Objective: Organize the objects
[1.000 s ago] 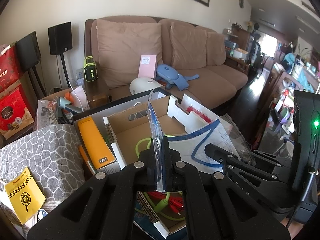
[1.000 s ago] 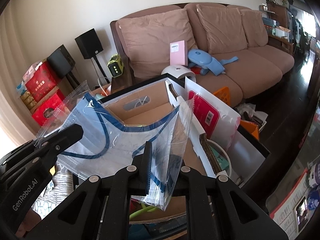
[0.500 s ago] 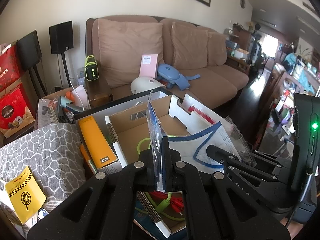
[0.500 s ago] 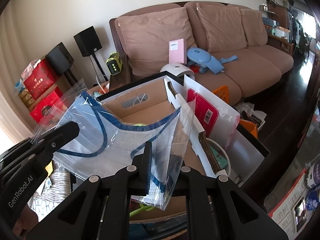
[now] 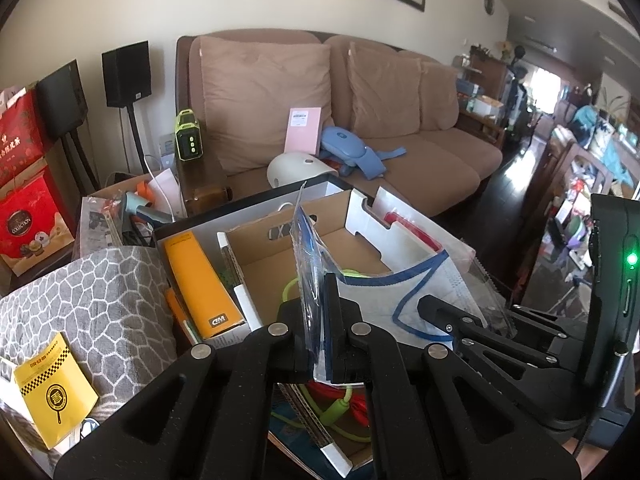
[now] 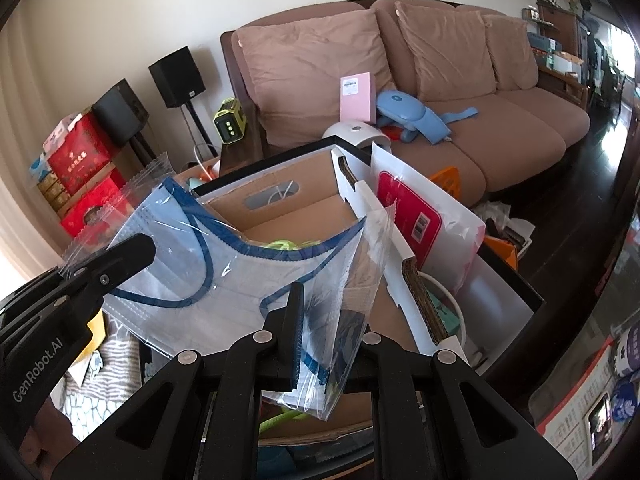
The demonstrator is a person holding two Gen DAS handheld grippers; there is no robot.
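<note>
A brown sofa [image 5: 360, 128] stands far ahead of both grippers, with an open cardboard box [image 5: 304, 252] just ahead and below. Between them, above the box, hangs a bagged mask [image 6: 224, 264]. The left gripper [image 5: 318, 320] is clamped on its left edge, the right gripper [image 6: 320, 332] on its right.

Box [image 5: 280, 264] contents behind bagged mask [image 6: 208, 280]

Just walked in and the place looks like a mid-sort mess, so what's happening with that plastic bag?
A person is holding a clear plastic bag with a blue-trimmed mask inside, using both tools at once. The left tool is shut on one edge of it and the right tool is shut on the other, so the bag hangs stretched between them. It hangs just above an open cardboard box that has a green cord in it. The bag is not set down yet.
</note>
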